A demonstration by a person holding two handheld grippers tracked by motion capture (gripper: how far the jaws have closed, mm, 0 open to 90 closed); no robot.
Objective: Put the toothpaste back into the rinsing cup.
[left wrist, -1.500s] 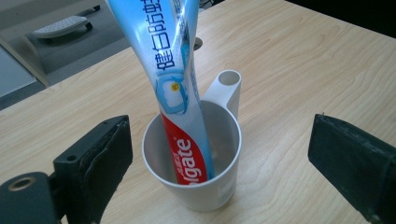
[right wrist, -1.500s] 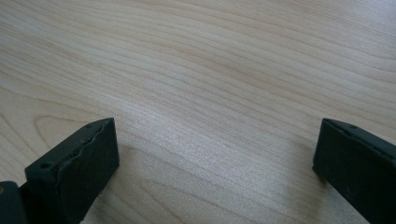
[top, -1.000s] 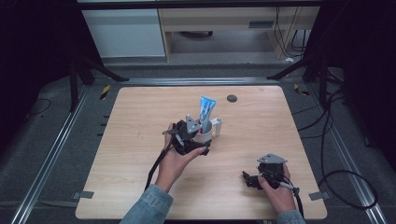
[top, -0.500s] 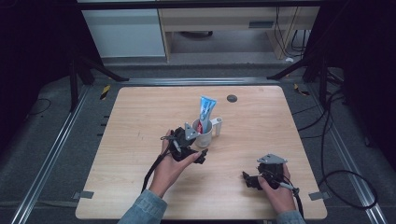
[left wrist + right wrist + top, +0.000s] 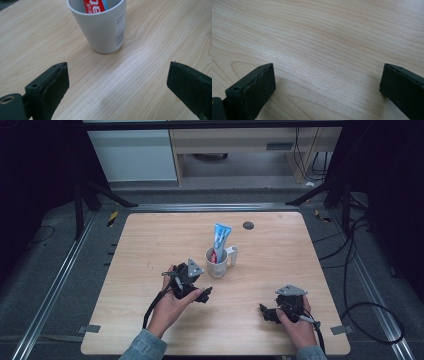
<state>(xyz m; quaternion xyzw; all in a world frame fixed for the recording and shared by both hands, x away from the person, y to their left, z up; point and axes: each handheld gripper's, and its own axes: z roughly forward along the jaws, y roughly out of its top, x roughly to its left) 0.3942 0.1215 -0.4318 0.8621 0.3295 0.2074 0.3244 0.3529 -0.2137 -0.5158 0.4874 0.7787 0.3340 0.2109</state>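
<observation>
Cup (image 5: 216,263): a white cup is standing upright near the middle of the table (image 5: 150,240), just ahead of the left gripper; in the left gripper view (image 5: 101,27) it is sitting beyond the jaws, apart from both, a printed label facing the right-hand jaw.
Tube (image 5: 219,241): a blue, white and red toothpaste tube is standing in the cup, leaning slightly and rising well above the rim; its red-lettered lower part is showing inside the cup in the left gripper view (image 5: 96,6).
Small white item (image 5: 232,255): it is standing just beside the cup on the far right side; what it is cannot be told.
Left gripper (image 5: 204,296): a hand (image 5: 170,305) is holding it low over the table, near the cup but not touching it; its jaws are standing wide apart with bare wood between them.
Right gripper (image 5: 265,312): a hand (image 5: 298,327) is holding it near the table's front right corner, well apart from the cup; its jaws are likewise spread wide, gripping nothing.
Dark disc (image 5: 248,225): it is lying on the far part of the table, beyond the cup.
</observation>
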